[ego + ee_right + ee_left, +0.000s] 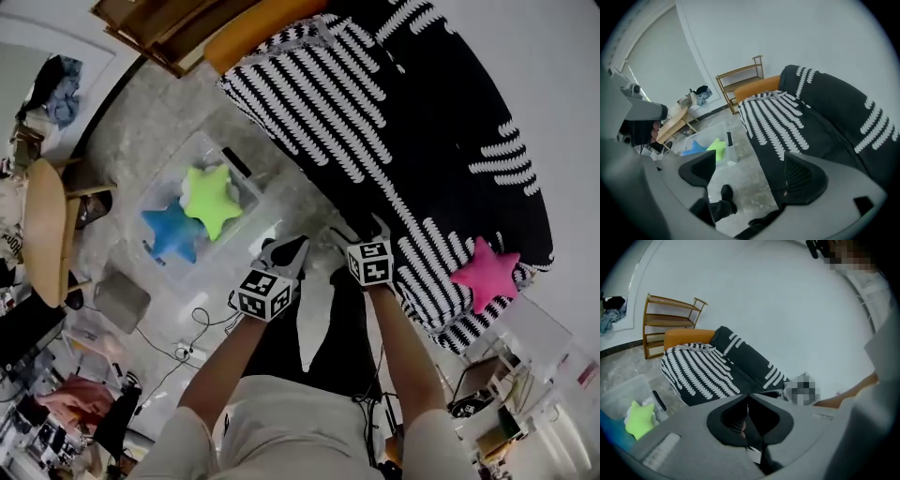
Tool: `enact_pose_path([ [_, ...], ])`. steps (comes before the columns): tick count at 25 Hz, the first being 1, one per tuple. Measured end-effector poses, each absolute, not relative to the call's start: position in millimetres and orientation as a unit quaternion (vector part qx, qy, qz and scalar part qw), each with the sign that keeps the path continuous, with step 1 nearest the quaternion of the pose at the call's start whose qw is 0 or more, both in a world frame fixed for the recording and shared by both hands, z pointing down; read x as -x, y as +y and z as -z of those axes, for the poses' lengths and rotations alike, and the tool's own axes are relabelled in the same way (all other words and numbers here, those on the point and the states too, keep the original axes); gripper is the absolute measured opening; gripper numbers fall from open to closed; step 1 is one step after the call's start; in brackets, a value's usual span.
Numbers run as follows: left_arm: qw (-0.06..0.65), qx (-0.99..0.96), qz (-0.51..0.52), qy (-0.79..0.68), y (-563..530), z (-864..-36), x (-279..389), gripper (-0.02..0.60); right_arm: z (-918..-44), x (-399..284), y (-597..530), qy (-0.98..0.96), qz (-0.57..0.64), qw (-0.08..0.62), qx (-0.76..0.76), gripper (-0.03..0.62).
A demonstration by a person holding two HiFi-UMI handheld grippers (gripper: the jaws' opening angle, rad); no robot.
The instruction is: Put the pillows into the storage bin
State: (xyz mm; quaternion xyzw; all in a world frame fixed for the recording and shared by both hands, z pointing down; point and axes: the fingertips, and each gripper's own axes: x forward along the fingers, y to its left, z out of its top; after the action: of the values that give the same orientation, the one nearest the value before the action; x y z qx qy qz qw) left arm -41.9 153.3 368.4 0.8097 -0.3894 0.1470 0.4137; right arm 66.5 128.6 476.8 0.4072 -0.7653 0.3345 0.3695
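Hovering over floor [281, 192] between storage bin [202, 150], sofa edge [314, 159]: left tool [748, 399] closed, right tool [750, 171] wide.

Dressed in a pale short-sleeved shirt [281, 427], black trousers [342, 347] and black shoes [725, 193]. Equipped with a grey left gripper [286, 248] and right gripper [364, 230], black ribbed pads inside, each carrying a cube [369, 262] of black-and-white square markers.

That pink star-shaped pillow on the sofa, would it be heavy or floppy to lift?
Probably light and squashy: the pink star-shaped plush pillow looks puffy. Its pointed arms might droop if pinched by one tip. Lying flat on the black-and-white patterned sofa, it seems unlikely to roll.
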Motion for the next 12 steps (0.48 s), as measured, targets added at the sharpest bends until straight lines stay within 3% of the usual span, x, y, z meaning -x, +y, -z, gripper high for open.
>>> enact_pose_path([
  [12,0.421,-0.833,-0.18,-0.31,175,-386,-141,0.018,-503,-248,166,-0.719,-0.375,0.349,-0.469,0.437],
])
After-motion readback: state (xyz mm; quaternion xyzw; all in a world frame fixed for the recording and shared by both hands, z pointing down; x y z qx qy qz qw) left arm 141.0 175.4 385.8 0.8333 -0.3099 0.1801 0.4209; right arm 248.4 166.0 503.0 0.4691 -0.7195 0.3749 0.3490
